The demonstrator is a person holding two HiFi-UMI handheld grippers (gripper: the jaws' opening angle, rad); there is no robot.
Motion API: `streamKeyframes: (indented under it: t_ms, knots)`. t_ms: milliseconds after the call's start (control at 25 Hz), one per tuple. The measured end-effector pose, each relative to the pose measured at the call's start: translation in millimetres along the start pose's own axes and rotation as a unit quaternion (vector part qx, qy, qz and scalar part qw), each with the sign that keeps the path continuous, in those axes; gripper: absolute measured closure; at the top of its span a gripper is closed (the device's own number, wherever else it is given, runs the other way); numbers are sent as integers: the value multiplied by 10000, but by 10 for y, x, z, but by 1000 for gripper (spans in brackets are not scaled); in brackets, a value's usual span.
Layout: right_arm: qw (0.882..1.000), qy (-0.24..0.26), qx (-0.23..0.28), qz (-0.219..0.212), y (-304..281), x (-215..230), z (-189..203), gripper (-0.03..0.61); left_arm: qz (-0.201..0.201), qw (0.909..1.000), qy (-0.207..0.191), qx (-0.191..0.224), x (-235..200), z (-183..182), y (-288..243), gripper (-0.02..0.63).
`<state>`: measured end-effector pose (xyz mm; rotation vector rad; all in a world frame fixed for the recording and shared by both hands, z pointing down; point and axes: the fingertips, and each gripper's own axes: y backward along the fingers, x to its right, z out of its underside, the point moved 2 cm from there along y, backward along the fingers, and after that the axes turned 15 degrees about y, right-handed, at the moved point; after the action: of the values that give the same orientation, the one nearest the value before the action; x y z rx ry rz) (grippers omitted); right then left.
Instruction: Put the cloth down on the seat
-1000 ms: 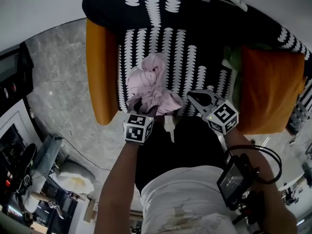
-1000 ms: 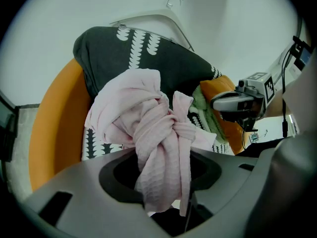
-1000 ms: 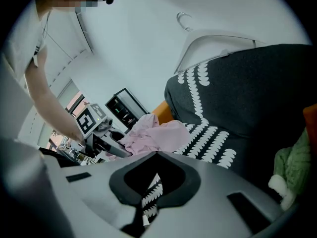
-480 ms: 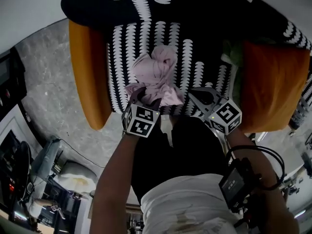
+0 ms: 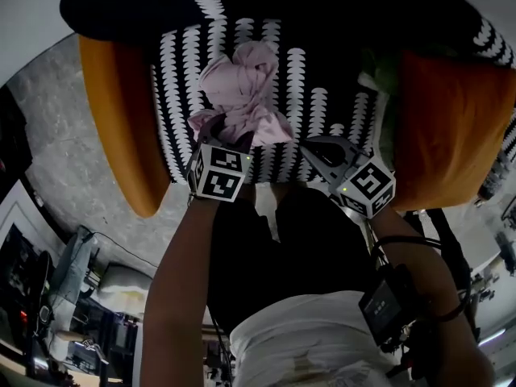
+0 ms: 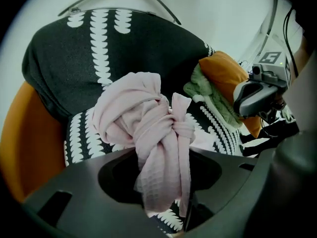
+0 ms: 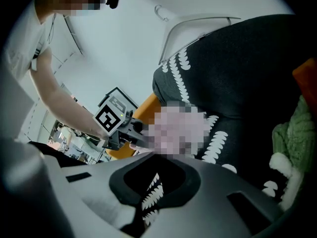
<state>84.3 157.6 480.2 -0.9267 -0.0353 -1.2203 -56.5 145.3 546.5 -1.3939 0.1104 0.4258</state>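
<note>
Starting at the left: there's the orange armrest [image 5: 121, 119], then the left gripper [image 5: 222, 135], its fingers clamped on a tail of the pink cloth [image 5: 242, 87]. The cloth is all bunched and knotted. The bulk sits over the front-middle of the patterned seat [image 5: 322, 87], though I can't tell if it's resting there or just above it. Further right, the right gripper [image 5: 316, 150] has its fingers drawn together with nothing in them. It's hanging near the seat's front edge.

My worry is the tail threaded through the left fingers. If it snags when they open, pulling away would drag the whole bundle back off the front edge. It's also a lumpy ball, so it might roll toward the green knit thing [image 6: 210, 90] by the right armrest [image 5: 451, 127].
</note>
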Motion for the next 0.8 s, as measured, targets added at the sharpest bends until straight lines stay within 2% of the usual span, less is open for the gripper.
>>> streamKeyframes:
  t_ms: [240, 440, 800]
  knots:
    - [9999, -84, -55, 33, 64, 31, -82, 563, -56, 9999, 103, -49, -148, -158, -46, 375]
    - [9998, -155, -56, 60, -20, 66, 63, 563, -65, 9991, 398, -136, -296, -77, -251, 338]
    - [9998, -174, -63, 98, 44, 74, 159, 563, 82, 9986, 503, -167, -341, -62, -350, 289]
